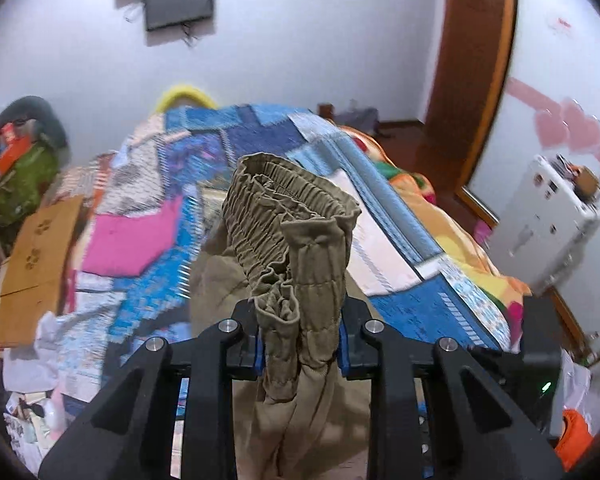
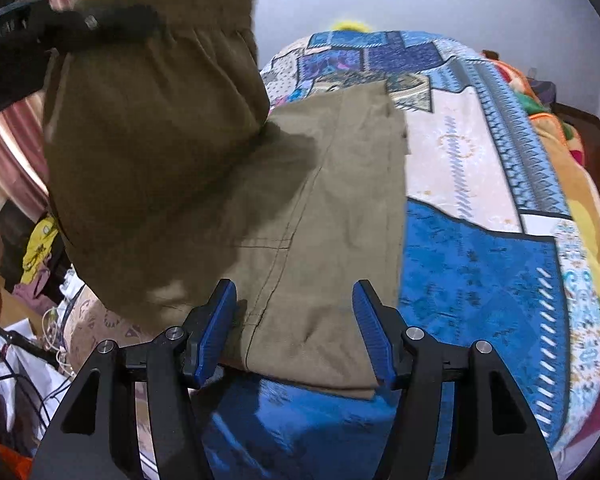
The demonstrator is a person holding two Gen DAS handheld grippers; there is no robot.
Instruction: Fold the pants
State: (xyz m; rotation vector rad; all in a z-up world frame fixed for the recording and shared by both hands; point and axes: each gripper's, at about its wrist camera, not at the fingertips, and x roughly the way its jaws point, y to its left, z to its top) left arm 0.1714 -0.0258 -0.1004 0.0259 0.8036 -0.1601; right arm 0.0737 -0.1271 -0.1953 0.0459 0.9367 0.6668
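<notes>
The left gripper (image 1: pixel 300 344) is clamping the bunched waistband of the pants (image 1: pixel 288 216), lifting that end above the bed (image 1: pixel 400 240). The right gripper (image 2: pixel 296 328) is hovering with its 2 fingers spread apart (nothing between them) just over the pant legs (image 2: pixel 340 208), which are lying flat on the patchwork bedspread (image 2: pixel 480 272).

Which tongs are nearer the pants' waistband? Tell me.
Left. The left tongs clamp the waistband itself; the right tongs hang open over the pant legs.
</notes>
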